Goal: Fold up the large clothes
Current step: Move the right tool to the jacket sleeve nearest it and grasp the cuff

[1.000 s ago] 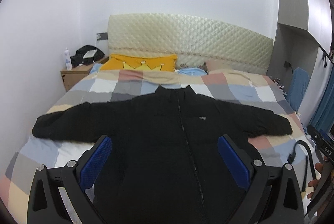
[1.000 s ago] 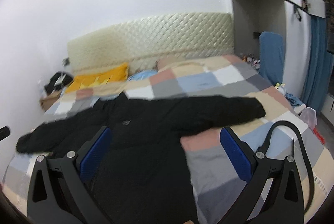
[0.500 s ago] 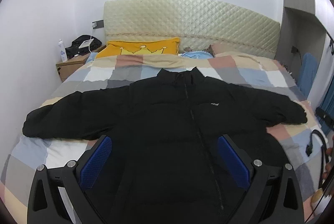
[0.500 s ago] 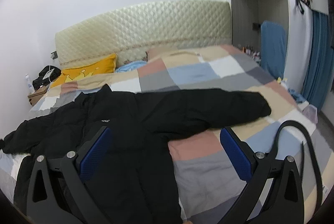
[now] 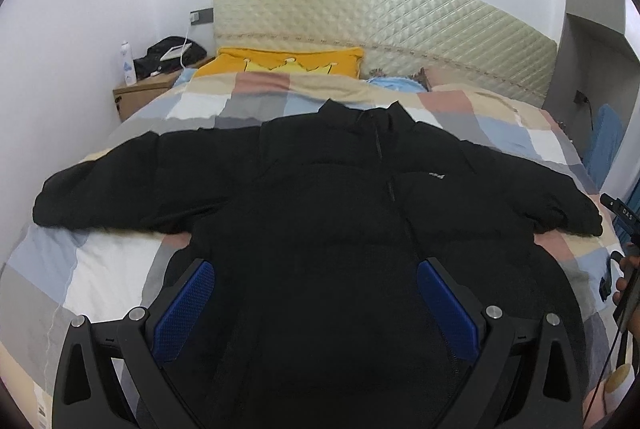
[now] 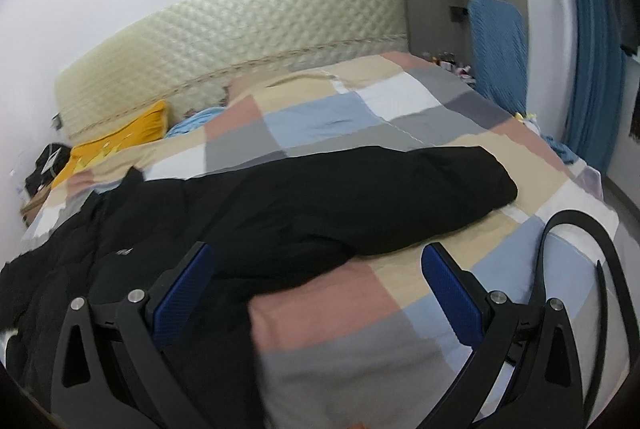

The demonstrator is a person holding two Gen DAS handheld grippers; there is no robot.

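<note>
Currently the jacket [image 5: 328, 213] lies flat, front up, on the bed [image 6: 360, 117], collar at 12 o'clock and both sleeves spread to 9 and 3 o'clock. The left gripper [image 5: 316, 305] hangs over the lower body panel, jaws wide apart and empty. The right gripper [image 6: 318, 289] hangs near the right sleeve [image 6: 400, 193], jaws likewise apart, holding nothing. Judged step: first sleeve fold. Pinch the cuff end at 3 o'clock, lift only slightly, carry it across the chest toward 9 o'clock, and keep the padded fabric from bunching.
</note>
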